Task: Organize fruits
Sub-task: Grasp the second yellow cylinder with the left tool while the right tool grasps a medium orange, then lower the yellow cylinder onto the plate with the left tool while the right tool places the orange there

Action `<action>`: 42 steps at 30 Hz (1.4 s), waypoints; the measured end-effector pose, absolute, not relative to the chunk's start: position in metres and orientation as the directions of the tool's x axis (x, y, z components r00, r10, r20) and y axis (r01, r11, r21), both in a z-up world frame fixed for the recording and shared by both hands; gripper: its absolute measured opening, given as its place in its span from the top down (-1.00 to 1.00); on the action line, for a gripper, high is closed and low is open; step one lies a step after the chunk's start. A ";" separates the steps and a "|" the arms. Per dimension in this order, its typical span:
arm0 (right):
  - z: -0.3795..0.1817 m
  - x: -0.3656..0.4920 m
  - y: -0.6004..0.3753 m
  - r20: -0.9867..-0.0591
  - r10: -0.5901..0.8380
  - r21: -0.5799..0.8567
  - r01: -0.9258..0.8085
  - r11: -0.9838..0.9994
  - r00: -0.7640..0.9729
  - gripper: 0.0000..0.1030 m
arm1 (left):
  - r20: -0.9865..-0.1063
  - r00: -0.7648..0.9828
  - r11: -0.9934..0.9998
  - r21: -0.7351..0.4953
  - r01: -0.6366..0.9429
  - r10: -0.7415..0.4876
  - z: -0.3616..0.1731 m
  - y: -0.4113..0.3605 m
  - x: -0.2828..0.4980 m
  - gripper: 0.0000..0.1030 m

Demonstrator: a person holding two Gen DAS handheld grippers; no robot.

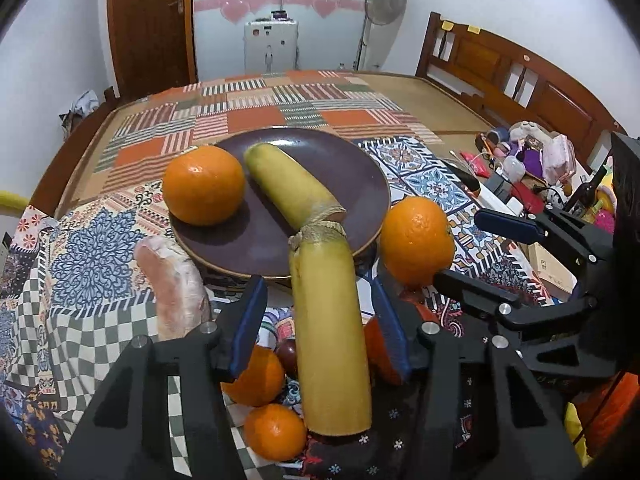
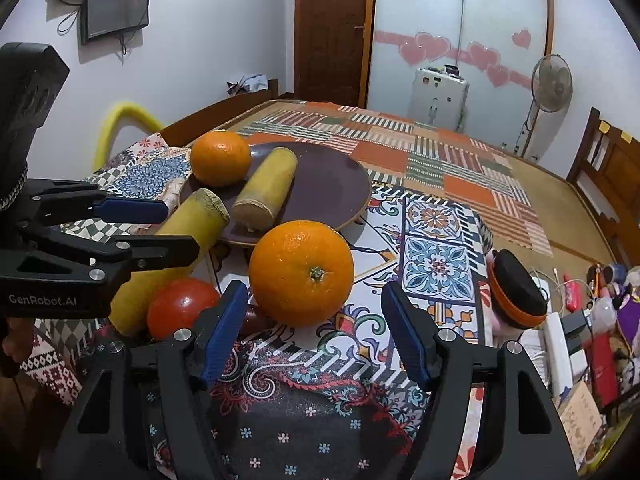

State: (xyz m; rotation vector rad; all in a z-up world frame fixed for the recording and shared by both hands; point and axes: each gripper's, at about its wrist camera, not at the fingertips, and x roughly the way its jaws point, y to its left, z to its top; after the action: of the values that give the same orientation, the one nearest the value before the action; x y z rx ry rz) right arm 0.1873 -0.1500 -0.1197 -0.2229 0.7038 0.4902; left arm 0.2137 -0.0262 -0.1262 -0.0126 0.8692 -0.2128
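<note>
White walls [image 2: 224, 40], wooden door [image 2: 332, 32], standing fan [image 2: 552, 84]

orange oranges [image 2: 301, 273]; dark purple plate [image 1: 356, 168]; patchwork cloth [image 2: 436, 236]

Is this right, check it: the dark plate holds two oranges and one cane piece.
Wrong count. The plate holds one orange and one cane piece. The other big orange sits off the plate on the cloth, as the left wrist view shows.

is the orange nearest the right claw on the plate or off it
Off: the orange sits on the patterned cloth, in front of the plate rim.
</note>
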 end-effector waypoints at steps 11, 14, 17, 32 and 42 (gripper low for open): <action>-0.129 0.198 -0.138 -0.684 0.364 -0.016 -0.512 0.859 0.632 -0.37 | -0.777 0.593 0.975 -0.129 0.181 -0.212 -0.138 -0.028 0.225 0.21; -0.131 0.201 -0.137 -0.691 0.370 -0.004 -0.515 0.857 0.621 -0.37 | -0.775 0.594 0.974 -0.129 0.186 -0.217 -0.138 -0.030 0.225 0.29; -0.132 0.203 -0.139 -0.692 0.388 0.027 -0.516 0.856 0.608 -0.37 | -0.773 0.593 0.972 -0.139 0.188 -0.225 -0.138 -0.028 0.224 0.29; -0.126 0.193 -0.151 -0.672 0.413 0.068 -0.504 0.861 0.614 -0.19 | -0.714 0.663 0.973 -0.138 0.183 -0.225 -0.104 -0.008 0.190 0.31; -0.096 0.187 -0.161 -0.608 0.413 0.060 -0.479 0.876 0.678 -0.18 | -0.659 0.717 0.974 -0.147 0.175 -0.228 -0.073 0.000 0.180 0.31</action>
State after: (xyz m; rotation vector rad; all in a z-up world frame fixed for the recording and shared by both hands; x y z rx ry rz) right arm 0.1872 -0.1607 -0.0959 -0.1073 0.6562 0.5022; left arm 0.1804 0.0002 -0.0726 -0.0761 0.7386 -0.2230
